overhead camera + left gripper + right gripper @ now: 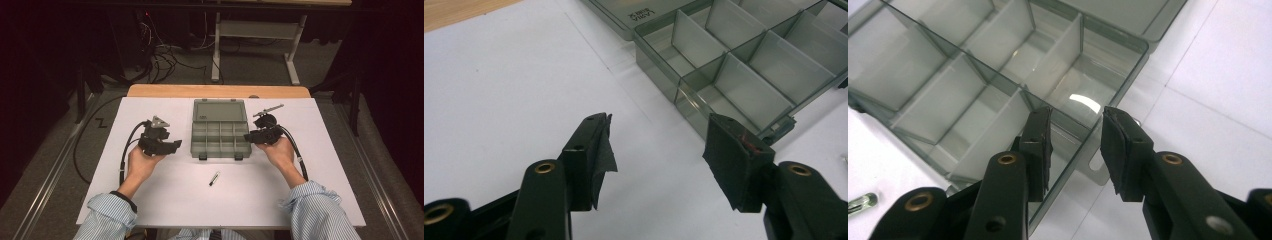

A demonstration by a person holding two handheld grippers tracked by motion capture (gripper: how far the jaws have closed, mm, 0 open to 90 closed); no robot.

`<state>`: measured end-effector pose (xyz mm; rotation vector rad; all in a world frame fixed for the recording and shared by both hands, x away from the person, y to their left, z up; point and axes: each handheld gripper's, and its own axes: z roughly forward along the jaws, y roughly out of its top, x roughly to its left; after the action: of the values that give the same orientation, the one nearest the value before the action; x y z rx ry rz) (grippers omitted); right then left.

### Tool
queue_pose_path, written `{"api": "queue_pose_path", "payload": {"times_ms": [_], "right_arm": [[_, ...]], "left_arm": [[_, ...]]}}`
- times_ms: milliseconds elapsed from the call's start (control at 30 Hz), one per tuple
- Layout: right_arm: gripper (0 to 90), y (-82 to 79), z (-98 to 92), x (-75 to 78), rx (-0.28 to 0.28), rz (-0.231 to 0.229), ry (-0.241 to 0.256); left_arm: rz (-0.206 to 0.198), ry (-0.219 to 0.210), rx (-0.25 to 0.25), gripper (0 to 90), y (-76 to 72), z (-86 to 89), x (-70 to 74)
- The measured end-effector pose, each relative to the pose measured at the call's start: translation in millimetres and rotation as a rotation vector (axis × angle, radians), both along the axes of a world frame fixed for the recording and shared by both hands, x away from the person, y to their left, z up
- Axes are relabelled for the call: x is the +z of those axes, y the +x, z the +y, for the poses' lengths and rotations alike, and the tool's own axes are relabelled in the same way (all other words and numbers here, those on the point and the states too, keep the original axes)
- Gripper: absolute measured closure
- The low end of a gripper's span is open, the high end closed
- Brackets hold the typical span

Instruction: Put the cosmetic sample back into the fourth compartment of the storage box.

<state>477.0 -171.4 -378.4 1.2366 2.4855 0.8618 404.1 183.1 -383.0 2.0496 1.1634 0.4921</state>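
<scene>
High view is showing an open grey compartment box lying between the two claws, its lid folded back flat on the white table. The left claw is hovering just off the box's left wall with its jaws spread wide and empty, apparently waiting rather than working. The right claw is reaching the box's right wall; in the right gripper view its jaws are standing partly apart, one over the nearest compartment and one outside, straddling the wall without clamping it. That placement suggests it is lining up to pinch the wall and steady or shift the box. A small pen-like cylinder is lying on the table nearer the person than both claws, between them and clear of the box, probably the piece meant for a compartment. All compartments are looking empty.
</scene>
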Motion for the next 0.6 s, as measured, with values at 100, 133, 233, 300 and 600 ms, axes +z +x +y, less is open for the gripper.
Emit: {"api": "queue_pose_path", "payload": {"times_ms": [100,133,233,300,600], "right_arm": [[66.0,-5.6,-1.3,2.8,0.015,-0.017,0.005],[65.6,-7.4,-1.9,3.5,0.022,-0.024,0.009],[64.4,-12.5,-2.9,4.4,0.037,-0.026,0.026],[63.4,-15.3,-2.0,4.9,0.05,-0.026,0.02],[59.2,-35.4,-1.1,8.9,0.086,-0.046,0.019]], "left_arm": [[-0.016,-0.009,0.008,42.4,-6.2,2.4,-1.6],[-0.022,-0.015,0.008,42.3,-8.6,3.4,-2.3],[-0.038,-0.037,0.012,41.1,-15.9,6.0,-4.0],[-0.05,-0.047,0.019,41.1,-20.9,8.2,-4.6],[-0.109,-0.092,0.046,40.0,-44.5,15.4,-7.3]]}}
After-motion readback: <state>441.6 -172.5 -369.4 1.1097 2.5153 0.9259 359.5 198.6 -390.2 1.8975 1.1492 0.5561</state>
